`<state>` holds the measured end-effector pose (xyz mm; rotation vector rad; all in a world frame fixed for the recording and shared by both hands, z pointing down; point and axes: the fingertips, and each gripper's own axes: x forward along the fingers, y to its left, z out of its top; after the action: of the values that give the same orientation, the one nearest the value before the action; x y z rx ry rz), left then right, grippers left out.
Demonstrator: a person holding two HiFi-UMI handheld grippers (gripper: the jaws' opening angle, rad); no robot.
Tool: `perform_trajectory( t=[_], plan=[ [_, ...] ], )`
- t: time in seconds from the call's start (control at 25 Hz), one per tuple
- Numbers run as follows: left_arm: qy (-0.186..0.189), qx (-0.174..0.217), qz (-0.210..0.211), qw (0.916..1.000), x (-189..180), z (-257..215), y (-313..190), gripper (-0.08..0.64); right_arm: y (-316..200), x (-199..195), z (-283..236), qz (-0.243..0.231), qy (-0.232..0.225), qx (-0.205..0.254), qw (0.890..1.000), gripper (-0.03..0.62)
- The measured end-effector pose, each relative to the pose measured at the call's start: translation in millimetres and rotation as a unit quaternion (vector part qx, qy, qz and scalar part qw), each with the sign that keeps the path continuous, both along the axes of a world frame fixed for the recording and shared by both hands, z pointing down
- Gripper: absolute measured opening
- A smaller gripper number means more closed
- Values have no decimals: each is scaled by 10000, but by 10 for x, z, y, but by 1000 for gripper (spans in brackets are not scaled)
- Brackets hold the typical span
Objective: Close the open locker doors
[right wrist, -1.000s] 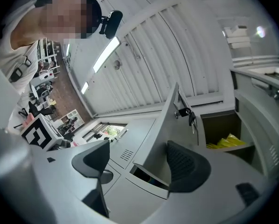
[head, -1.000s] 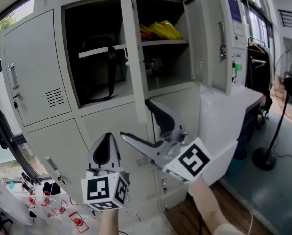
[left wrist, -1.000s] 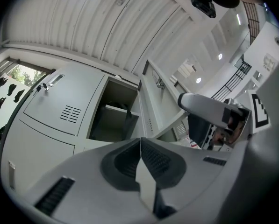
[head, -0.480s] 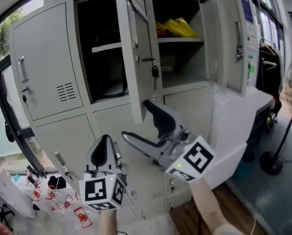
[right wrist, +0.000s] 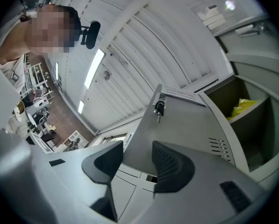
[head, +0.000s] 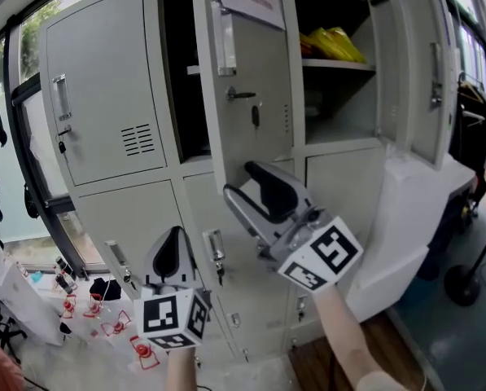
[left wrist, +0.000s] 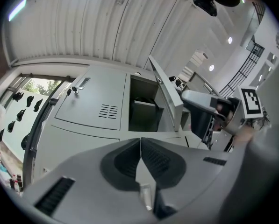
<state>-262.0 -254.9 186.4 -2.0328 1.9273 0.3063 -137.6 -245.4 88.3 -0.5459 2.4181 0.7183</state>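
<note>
Door (head: 251, 80) hangs ajar at twelve o'clock; right claw (head: 238, 180), jaws just narrowed to half apart with nothing between, sits at its lower edge, likely to push; left claw (head: 175, 243) together, idle.

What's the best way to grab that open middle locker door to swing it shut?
Pinch the middle door at its lower edge, coming up from below with a jaw on each face. It is a thin flat sheet hanging clear of the frame, so the bottom rim is exposed and narrow enough. The handle sits higher, probably a longer reach.
</note>
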Motion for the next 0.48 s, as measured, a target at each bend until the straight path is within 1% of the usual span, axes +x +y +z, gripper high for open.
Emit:
perform_trajectory(
  t=[0.12, 0.28, 0.48],
  plan=[
    [48, 15, -71, 10000, -110, 1, -25, 8, -98, -70, -38, 105, 43, 32, 9999, 223],
    [142, 18, -109, 9998, -238, 15, -116, 8, -173, -218, -52, 169, 185, 179, 9995, 225],
    [114, 10, -116, 9999, -319, 52, -218, 8, -294, -286, -51, 25, 153, 70, 9999, 241]
  ],
)
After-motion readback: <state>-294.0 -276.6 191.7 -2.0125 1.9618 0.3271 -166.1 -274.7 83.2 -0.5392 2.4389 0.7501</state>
